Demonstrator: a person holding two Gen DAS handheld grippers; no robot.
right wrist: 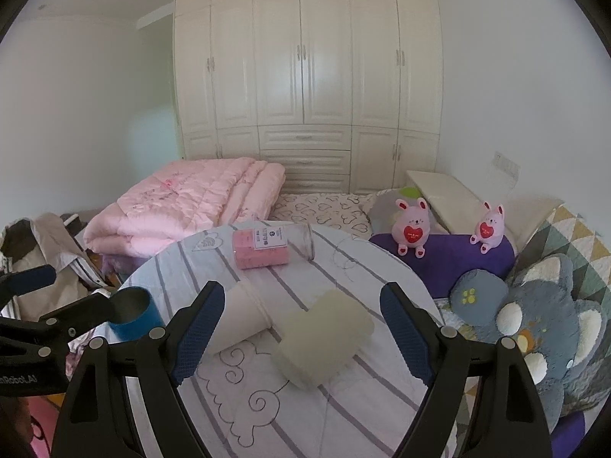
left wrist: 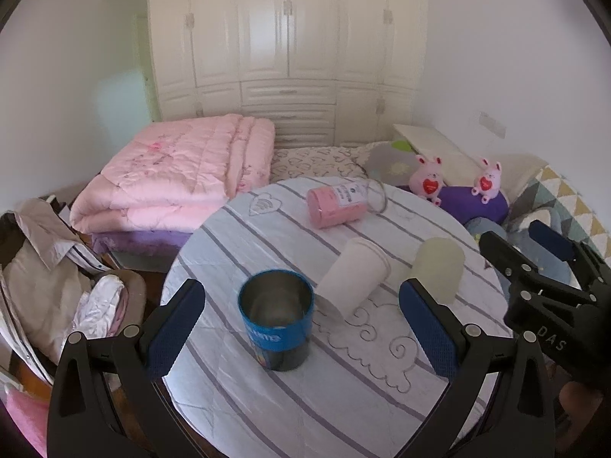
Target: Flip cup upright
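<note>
Between my left gripper's [left wrist: 301, 328] spread, empty fingers stands a blue tin can [left wrist: 277, 318], upright and open-topped, low in the centre of the left wrist frame. Just right of it lies the white paper cup [left wrist: 353, 276] on its side, mouth toward the upper right, base toward the can — not yet upright. Right of that, a frosted translucent cup [left wrist: 439, 267] sits partly behind my right-hand finger pad.

My right gripper [right wrist: 301, 334] is also released, holding nothing; in its own frame the frosted cup [right wrist: 324, 343] lies tipped over in the middle, between the two blue pads but touching neither. The white paper cup [right wrist: 238, 316] lies at centre left, just beside the left pad, and the blue can [right wrist: 135, 315] shows at far left behind my other gripper.

All of it rests on a round table [left wrist: 305, 400] under a striped cloth. Toward the top of the table lies a clear jar of pink stuff [left wrist: 338, 200] — on its side too.
</note>
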